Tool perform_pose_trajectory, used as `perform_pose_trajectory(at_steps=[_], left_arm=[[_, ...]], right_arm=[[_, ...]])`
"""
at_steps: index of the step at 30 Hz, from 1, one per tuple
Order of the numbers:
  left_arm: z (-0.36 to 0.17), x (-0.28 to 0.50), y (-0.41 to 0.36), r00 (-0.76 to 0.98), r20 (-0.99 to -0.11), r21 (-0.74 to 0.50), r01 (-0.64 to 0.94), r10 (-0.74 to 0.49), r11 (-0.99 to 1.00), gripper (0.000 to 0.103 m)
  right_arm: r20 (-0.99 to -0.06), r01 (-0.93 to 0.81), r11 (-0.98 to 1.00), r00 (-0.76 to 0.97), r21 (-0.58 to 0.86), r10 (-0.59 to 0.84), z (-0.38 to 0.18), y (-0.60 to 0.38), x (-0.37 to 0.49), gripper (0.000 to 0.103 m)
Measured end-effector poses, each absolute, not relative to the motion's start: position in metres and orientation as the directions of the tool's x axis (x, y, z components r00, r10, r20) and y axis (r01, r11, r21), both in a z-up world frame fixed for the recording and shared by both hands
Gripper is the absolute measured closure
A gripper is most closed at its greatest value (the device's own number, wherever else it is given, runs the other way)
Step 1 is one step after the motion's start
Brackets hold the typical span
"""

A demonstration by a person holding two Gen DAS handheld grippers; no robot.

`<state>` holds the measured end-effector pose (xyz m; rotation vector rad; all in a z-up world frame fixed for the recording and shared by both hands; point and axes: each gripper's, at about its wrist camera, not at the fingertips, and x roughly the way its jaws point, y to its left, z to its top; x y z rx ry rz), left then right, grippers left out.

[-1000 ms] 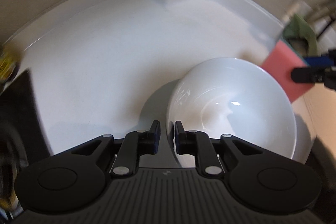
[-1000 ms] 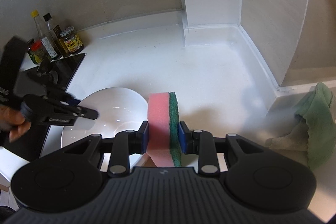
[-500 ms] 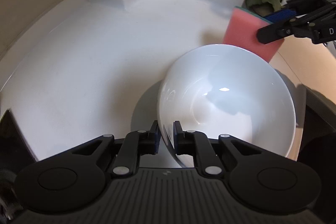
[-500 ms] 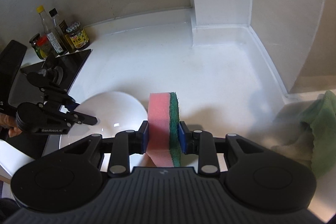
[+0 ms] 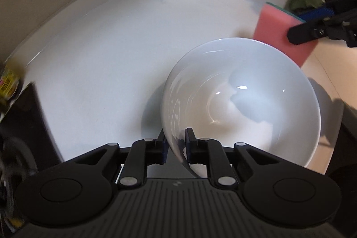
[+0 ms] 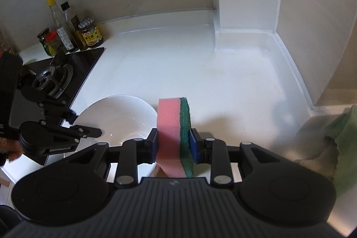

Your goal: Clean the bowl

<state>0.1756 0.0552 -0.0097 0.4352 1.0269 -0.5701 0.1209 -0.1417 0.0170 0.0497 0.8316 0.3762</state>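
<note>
Basically, left gripper (image 5: 175, 144) has its jaws clamped on the near rim of the bowl (image 5: 241, 102), having just reopened a little, steadying it on the tabletop (image 5: 107, 55); right gripper (image 6: 174, 144) pinches the sponge (image 6: 173, 124) just beside the bowl, pink face toward it, likely ready to scrub.

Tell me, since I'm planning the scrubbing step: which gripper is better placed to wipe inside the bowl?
Probably the right. The right gripper is shut on the sponge, just beside the bowl. The left gripper has the bowl's rim between its pads, steadying it.
</note>
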Motion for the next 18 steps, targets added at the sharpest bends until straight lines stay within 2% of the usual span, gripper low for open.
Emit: perform_pose_trajectory(at_steps=[3,5,7,9,12,18], left_arm=[[-0.009,0.192,0.052,0.344,-0.902,0.082,0.730,-0.260,0.679,0.084],[-0.007,0.197,0.053,0.331,-0.908,0.063,0.715,-0.257,0.696,0.084],[-0.004,0.199,0.056,0.345,-0.910,0.035,0.617,-0.230,0.786,0.082],[-0.003,0.193,0.063,0.362,-0.909,-0.025,0.446,-0.205,0.895,0.083],[-0.009,0.181,0.070,0.337,-0.912,-0.144,0.274,-0.235,0.951,0.083],[-0.017,0.168,0.060,0.354,-0.914,-0.106,0.263,-0.198,0.959,0.085]], right_arm=[[-0.710,-0.307,0.934,0.615,0.184,0.342,0.017,-0.142,0.123,0.078],[-0.707,-0.307,0.934,0.618,0.185,0.343,0.016,-0.142,0.123,0.078],[-0.701,-0.302,0.933,0.621,0.198,0.350,0.015,-0.143,0.123,0.078],[-0.697,-0.288,0.935,0.627,0.209,0.348,0.014,-0.145,0.122,0.078],[-0.694,-0.283,0.934,0.628,0.218,0.352,0.013,-0.145,0.119,0.078],[-0.698,-0.302,0.932,0.624,0.198,0.351,0.014,-0.142,0.118,0.078]])
